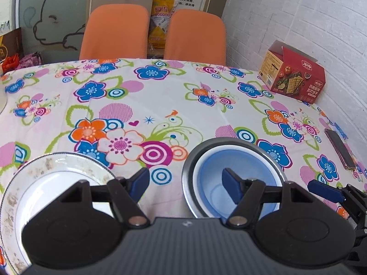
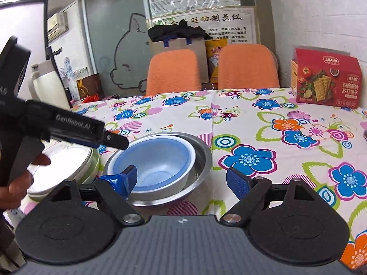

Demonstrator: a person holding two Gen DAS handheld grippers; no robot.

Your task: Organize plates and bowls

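Between steps, both grippers spread and empty: left gripper [image 1: 185,184] over blue bowl [image 1: 231,183] nested in steel bowl [image 1: 195,158], plate [image 1: 45,183] left of it probably next, right gripper [image 2: 181,181] beside.

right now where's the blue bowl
The blue bowl sits nested inside the steel bowl on the table, right of the white plate, between both open grippers in the wrist views.

On the tabletop [image 1: 183,96] a smaller bowl [image 1: 231,183] sits inside a larger bowl [image 1: 229,143] near the front edge, a plate [image 1: 45,178] to its left, a box [image 1: 292,78] at the far right corner.
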